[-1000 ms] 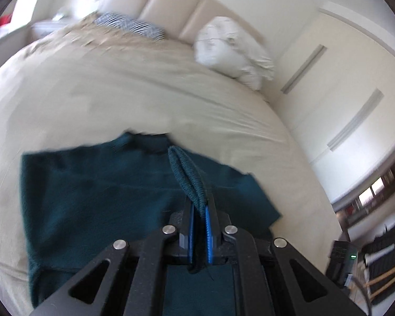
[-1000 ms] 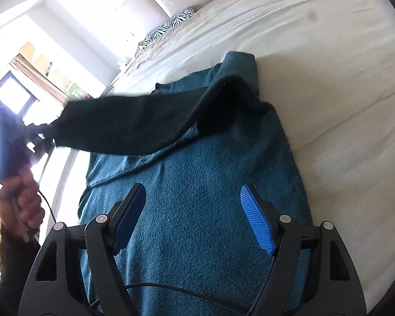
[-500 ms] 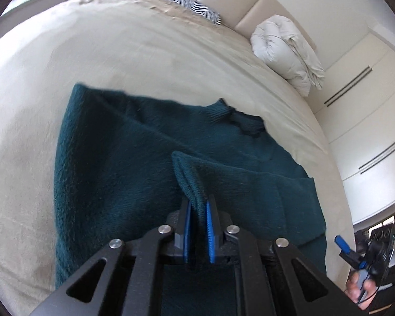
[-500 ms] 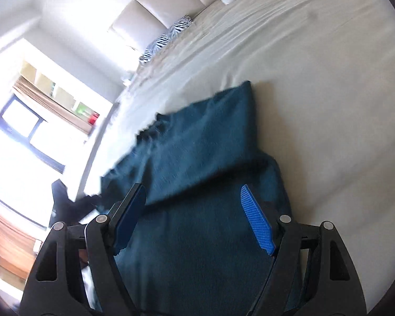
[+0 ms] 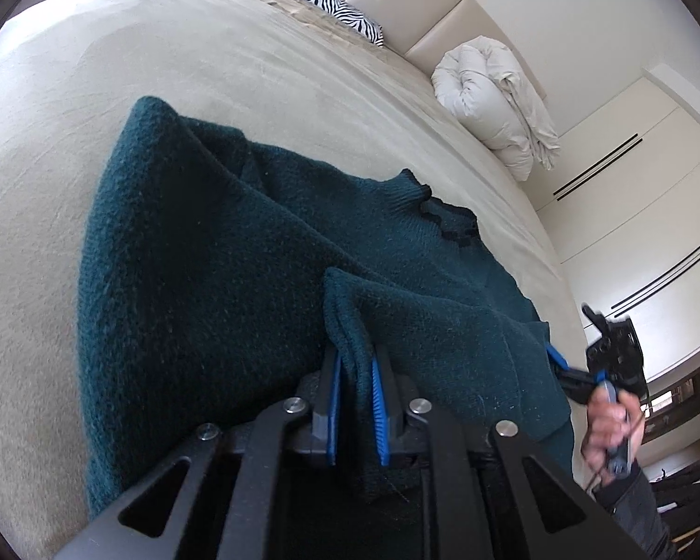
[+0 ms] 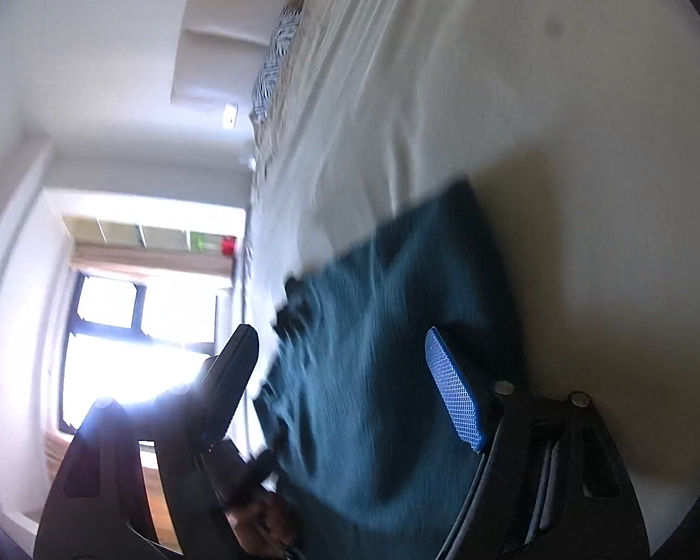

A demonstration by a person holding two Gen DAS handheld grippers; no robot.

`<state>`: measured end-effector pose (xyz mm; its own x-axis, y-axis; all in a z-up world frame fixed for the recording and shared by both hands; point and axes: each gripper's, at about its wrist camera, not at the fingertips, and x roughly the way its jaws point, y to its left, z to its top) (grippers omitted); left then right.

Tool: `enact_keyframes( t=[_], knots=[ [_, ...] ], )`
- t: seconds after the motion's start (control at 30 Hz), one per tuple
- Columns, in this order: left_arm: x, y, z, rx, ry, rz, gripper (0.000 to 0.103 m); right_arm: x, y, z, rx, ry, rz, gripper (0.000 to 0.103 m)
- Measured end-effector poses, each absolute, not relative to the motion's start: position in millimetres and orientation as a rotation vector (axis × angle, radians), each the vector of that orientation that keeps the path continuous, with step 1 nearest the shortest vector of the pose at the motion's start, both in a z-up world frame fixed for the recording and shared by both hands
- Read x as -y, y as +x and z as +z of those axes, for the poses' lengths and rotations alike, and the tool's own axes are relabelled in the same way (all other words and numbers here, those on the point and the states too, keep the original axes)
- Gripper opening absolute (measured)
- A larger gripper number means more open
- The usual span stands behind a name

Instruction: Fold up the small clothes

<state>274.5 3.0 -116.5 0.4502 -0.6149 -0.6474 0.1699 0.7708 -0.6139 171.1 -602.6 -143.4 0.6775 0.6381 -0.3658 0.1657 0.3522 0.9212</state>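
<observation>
A dark teal knit sweater (image 5: pixel 200 280) lies on a beige bed (image 5: pixel 163 70), partly folded, its collar (image 5: pixel 443 214) toward the far right. My left gripper (image 5: pixel 355 401) is shut on the sweater's sleeve cuff (image 5: pixel 350 317) and holds it over the sweater's body. My right gripper (image 6: pixel 345 373) is open and empty, tilted, with the sweater (image 6: pixel 378 326) blurred between its fingers. The right gripper also shows in the left wrist view (image 5: pixel 597 373), at the sweater's right edge.
A rolled white duvet (image 5: pixel 494 98) and a zebra-print pillow (image 5: pixel 331 0) lie at the padded headboard. White wardrobe doors (image 5: pixel 653 196) stand to the right. A bright window (image 6: pixel 130 340) is at the left in the right wrist view.
My left gripper carried the sleeve cuff across and down onto the sweater's body. My right gripper stayed open and swung and tilted toward the sweater's right edge.
</observation>
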Motion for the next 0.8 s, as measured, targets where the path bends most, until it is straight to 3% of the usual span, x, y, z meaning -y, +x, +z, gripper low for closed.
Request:
enact_keyframes(
  t=[0.23,0.6,0.67,0.73,0.8],
  knots=[
    [-4,272,-118,-0.976,-0.514,-0.522,0.016,610,195,-142,-0.829,1.186,0.380,0.073],
    [-4,264,-107,-0.979,-0.482,-0.500,0.017,592,86,-135,-0.837,1.110,0.505,0.074],
    [0,251,-90,-0.985,-0.421,-0.445,0.033,593,59,-127,-0.822,1.119,0.503,0.076],
    [6,229,-69,-0.954,-0.323,-0.394,0.082,591,24,-118,-0.797,1.086,0.488,0.076],
    [7,196,-50,-0.898,-0.245,-0.338,0.095,584,-9,-108,-0.794,1.036,0.453,0.076]
  ],
)
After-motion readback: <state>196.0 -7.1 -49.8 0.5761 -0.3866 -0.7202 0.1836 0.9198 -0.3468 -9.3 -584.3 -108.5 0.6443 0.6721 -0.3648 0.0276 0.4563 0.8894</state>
